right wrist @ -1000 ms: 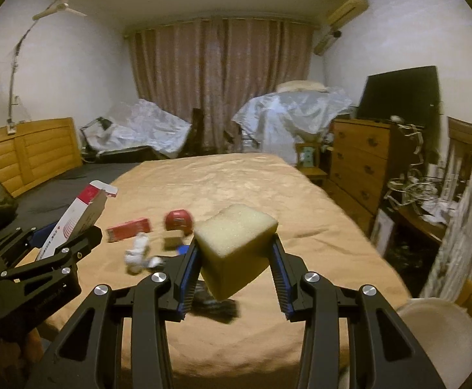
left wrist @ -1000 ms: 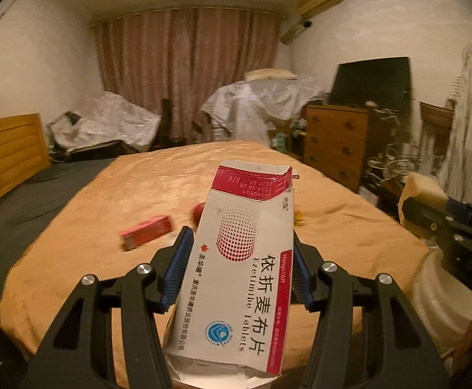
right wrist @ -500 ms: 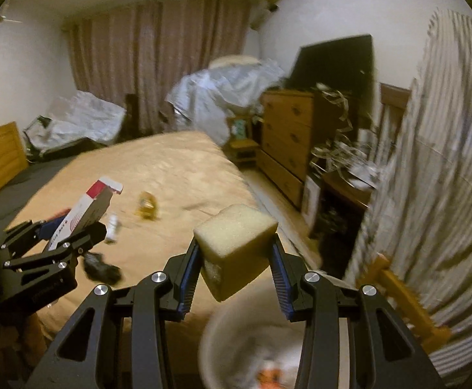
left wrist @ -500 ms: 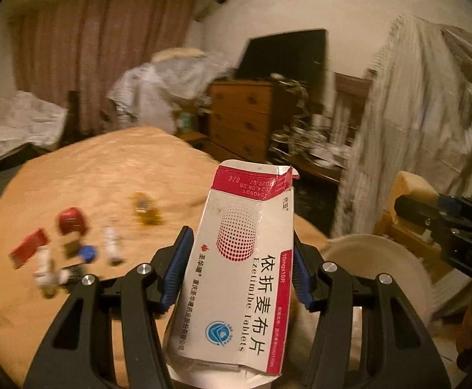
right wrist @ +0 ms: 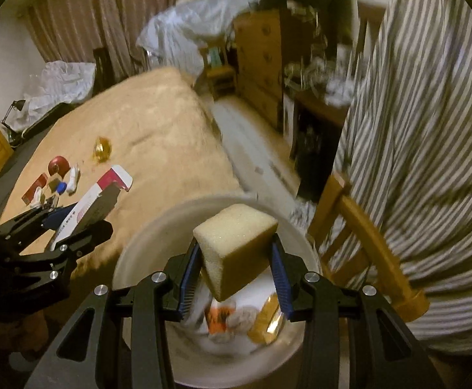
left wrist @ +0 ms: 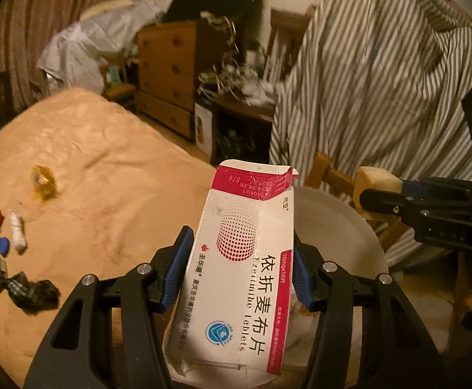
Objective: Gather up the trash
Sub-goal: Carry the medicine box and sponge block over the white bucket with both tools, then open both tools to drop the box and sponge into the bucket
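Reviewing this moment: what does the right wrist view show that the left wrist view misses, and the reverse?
Only the right wrist view looks down into the white bin, where trash already lies. Only the left wrist view shows the medicine box face-on with its printed label, plus a crumpled black wrapper on the bed. Both show the sponge in the right gripper, the box in the left gripper, and the striped shirt.

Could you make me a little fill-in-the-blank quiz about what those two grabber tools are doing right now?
1. The left gripper holds a white and ____ medicine box.
2. The right gripper holds a block of ____.
3. The right gripper's block hangs over the white ____.
4. The black crumpled scrap lies on the ____.

Missing words: red; foam; bin; bed
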`<state>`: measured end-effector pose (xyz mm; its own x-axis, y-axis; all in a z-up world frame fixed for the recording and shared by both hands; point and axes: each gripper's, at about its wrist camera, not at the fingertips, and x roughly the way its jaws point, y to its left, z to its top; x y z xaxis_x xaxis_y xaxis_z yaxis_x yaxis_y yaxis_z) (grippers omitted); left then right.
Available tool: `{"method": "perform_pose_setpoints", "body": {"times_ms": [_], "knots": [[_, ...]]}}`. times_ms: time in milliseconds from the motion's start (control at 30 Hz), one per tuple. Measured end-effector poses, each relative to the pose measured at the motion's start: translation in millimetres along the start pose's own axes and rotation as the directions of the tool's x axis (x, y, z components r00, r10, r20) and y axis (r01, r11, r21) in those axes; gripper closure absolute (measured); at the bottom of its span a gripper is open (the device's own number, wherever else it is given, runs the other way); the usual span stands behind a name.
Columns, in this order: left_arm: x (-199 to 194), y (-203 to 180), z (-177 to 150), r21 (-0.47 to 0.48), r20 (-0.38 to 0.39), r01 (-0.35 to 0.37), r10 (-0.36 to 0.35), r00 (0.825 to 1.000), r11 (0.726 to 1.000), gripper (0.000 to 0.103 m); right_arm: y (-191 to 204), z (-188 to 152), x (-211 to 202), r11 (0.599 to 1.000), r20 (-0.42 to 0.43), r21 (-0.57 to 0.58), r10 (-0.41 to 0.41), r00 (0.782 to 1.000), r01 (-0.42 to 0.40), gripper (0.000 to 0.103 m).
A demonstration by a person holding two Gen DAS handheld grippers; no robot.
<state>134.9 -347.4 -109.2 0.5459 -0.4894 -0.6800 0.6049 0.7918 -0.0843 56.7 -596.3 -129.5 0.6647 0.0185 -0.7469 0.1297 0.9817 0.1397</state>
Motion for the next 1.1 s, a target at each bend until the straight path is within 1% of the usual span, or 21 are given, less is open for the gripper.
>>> {"method": "perform_pose_setpoints", "body": {"times_ms": [100, 133, 233, 300, 433, 533, 600, 633, 667, 700, 1100], "knots": [[17, -4, -2, 0.009, -0.064, 0.025, -0.024, 0.998, 1.000, 0.050, -12, -3, 20, 1.000, -0.083, 0.015, 0.022, 0.996, -0.021, 0.061], [21, -4, -3, 0.010, -0.083, 0.027, -0.026, 0.996, 1.000, 0.050, -10, -6, 25, 0.999, -0.109, 0.016, 0.029, 0.994, -0.027, 0.061], [34, -6, -6, 0.017, -0.130, 0.035, -0.032, 0.991, 0.999, 0.049, -8, -15, 37, 0.999, -0.157, 0.023, 0.040, 0.987, -0.037, 0.060], [39, -8, -7, 0.024, -0.142, 0.032, -0.028, 0.989, 0.999, 0.049, -9, -19, 42, 0.999, -0.170, 0.021, 0.039, 0.985, -0.036, 0.060], [43, -9, -8, 0.025, -0.153, 0.036, -0.032, 0.988, 0.999, 0.048, -11, -21, 43, 0.999, -0.167, 0.023, 0.043, 0.985, -0.040, 0.060], [41, -10, -7, 0.026, -0.147, 0.033, -0.029, 0.989, 0.999, 0.048, -11, -21, 44, 0.999, -0.168, 0.025, 0.046, 0.985, -0.042, 0.060], [42, -10, -6, 0.030, -0.146, 0.036, -0.031, 0.989, 0.999, 0.041, -11, -21, 43, 0.998, -0.166, 0.031, 0.053, 0.985, -0.048, 0.058], [41, -10, -5, 0.035, -0.141, 0.029, -0.023, 0.990, 0.999, 0.027, -12, -21, 44, 0.998, -0.165, 0.038, 0.064, 0.984, -0.058, 0.057], [40, -11, -5, 0.038, -0.129, 0.016, -0.011, 0.992, 0.999, 0.021, -13, -21, 44, 0.997, -0.161, 0.046, 0.068, 0.985, -0.062, 0.049], [40, -10, -5, 0.038, -0.124, 0.010, -0.005, 0.992, 0.999, 0.021, -13, -21, 43, 0.997, -0.152, 0.048, 0.065, 0.986, -0.058, 0.046], [33, -1, -3, 0.027, -0.109, 0.007, -0.004, 0.994, 1.000, 0.021, -13, -23, 33, 0.996, -0.117, 0.060, 0.077, 0.990, -0.070, 0.046]]}}
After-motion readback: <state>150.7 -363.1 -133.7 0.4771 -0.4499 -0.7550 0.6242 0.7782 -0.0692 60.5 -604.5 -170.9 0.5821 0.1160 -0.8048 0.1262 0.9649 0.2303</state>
